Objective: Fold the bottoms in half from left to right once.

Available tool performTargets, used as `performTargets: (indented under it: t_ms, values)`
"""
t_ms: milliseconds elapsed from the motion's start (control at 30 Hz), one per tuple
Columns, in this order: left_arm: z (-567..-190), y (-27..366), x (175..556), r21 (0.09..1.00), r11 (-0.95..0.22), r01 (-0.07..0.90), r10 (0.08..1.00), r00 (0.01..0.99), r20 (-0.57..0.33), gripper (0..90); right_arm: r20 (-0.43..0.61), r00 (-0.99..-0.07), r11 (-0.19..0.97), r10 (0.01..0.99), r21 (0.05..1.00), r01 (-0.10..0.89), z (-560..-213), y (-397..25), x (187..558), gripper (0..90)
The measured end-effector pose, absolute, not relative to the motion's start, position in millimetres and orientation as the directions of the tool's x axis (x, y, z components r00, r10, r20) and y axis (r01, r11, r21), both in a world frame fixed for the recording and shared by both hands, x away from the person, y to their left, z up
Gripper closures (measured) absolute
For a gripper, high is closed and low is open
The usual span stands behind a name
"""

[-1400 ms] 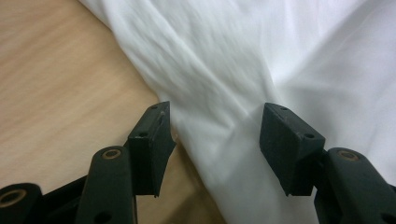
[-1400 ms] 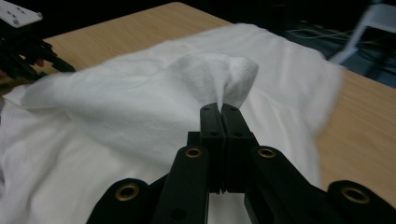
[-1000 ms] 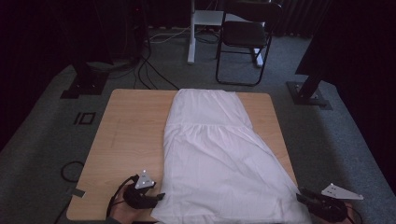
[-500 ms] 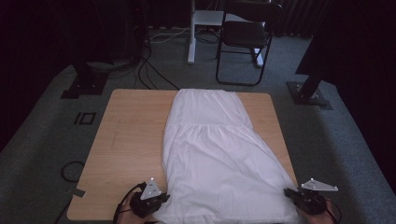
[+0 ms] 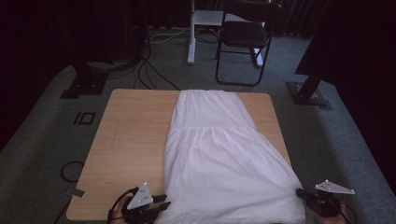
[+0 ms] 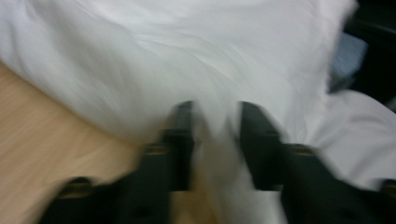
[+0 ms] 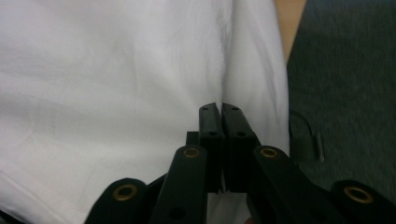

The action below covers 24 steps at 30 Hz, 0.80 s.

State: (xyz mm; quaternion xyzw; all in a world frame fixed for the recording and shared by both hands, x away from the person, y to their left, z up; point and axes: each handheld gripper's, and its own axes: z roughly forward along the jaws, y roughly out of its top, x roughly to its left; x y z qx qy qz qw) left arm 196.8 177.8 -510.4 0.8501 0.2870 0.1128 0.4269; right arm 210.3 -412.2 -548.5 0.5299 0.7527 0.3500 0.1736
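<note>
A white garment (image 5: 219,158) lies flat along the wooden table (image 5: 130,135), its wide hem at the near edge. My left gripper (image 5: 164,205) sits at the hem's near left corner. In the blurred left gripper view its jaws (image 6: 215,116) stand apart with a fold of the white cloth (image 6: 187,56) between them. My right gripper (image 5: 301,192) is at the hem's near right corner. In the right gripper view it (image 7: 219,107) is shut, its tips pinching the edge of the cloth (image 7: 107,70).
The left half of the table is bare wood. Beyond the far edge stand a black chair (image 5: 245,37) and a white desk leg (image 5: 191,32). Stand bases (image 5: 84,84) (image 5: 308,93) flank the table on grey carpet, with a cable loop (image 5: 70,170) at the left.
The right gripper came in from the right to the hem's corner and then shifted slightly back outward. The left gripper slid nearer to the hem.
</note>
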Motion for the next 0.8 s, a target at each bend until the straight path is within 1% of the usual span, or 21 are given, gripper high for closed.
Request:
performTargets:
  t_ms: [33,67,133,167,267,333,400,467,533,600,633,700,733,767,800]
  values:
    - [-509.4,179.6,202.1,0.794,-0.464,0.392,0.605,0.795,-0.039,58.0,0.106,-0.354,0.180,0.929,0.708,0.683,-550.5,-412.7,212.4,70.2]
    - [-508.1,181.1,208.9,0.801,-0.448,0.398,0.626,0.779,-0.037,55.3,0.110,-0.331,0.156,0.937,0.716,0.681,-549.7,-413.7,214.6,62.2]
    - [-504.6,183.0,227.9,0.807,-0.425,0.410,0.665,0.746,-0.029,48.9,0.116,-0.316,0.127,0.942,0.748,0.652,-541.7,-413.6,221.6,50.9]
    - [-502.9,183.0,239.5,0.805,-0.423,0.416,0.686,0.727,-0.015,48.8,0.115,-0.315,0.120,0.942,0.763,0.636,-536.0,-411.8,227.3,48.2]
    - [-499.9,178.8,281.8,0.793,-0.430,0.432,0.732,0.681,0.026,44.9,0.139,-0.335,0.097,0.932,0.794,0.600,-523.2,-401.5,254.9,46.8]
    - [-501.1,174.0,314.7,0.787,-0.416,0.455,0.766,0.641,0.034,43.7,0.123,-0.344,0.118,0.931,0.789,0.602,-521.1,-390.3,280.6,46.8]
    - [-506.6,168.0,349.3,0.766,-0.408,0.497,0.792,0.609,0.027,42.3,0.102,-0.354,0.148,0.930,0.776,0.613,-522.0,-376.7,308.0,46.9]
    - [-517.0,161.8,380.6,0.737,-0.384,0.556,0.817,0.576,-0.009,40.9,0.088,-0.383,0.178,0.920,0.774,0.607,-524.6,-361.7,334.4,47.2]
    - [-529.0,154.5,403.4,0.706,-0.369,0.604,0.832,0.554,-0.039,40.6,0.082,-0.399,0.199,0.913,0.765,0.613,-528.8,-347.5,359.7,48.2]
    - [-539.1,147.1,415.5,0.680,-0.375,0.631,0.845,0.534,-0.029,40.6,0.077,-0.419,0.219,0.905,0.760,0.612,-533.5,-334.7,380.8,49.0]
    - [-542.5,144.4,418.3,0.670,-0.381,0.638,0.844,0.535,-0.029,42.0,0.069,-0.424,0.231,0.903,0.754,0.615,-536.2,-329.4,390.0,49.7]
    - [-545.8,139.7,418.7,0.668,-0.407,0.623,0.840,0.543,0.005,49.3,0.049,-0.414,0.249,0.909,0.733,0.633,-541.7,-322.0,404.3,54.1]
    - [-545.3,139.8,418.2,0.670,-0.411,0.618,0.829,0.559,-0.006,58.4,0.053,-0.408,0.247,0.911,0.724,0.644,-544.6,-320.3,408.9,59.8]
    - [-544.8,140.8,417.5,0.666,-0.418,0.618,0.818,0.575,-0.019,73.9,0.062,-0.404,0.242,0.913,0.714,0.657,-547.2,-319.0,411.5,66.9]
    - [-544.6,141.3,415.9,0.666,-0.428,0.610,0.814,0.580,-0.008,82.9,0.063,-0.397,0.244,0.916,0.697,0.675,-549.6,-317.8,412.4,73.9]
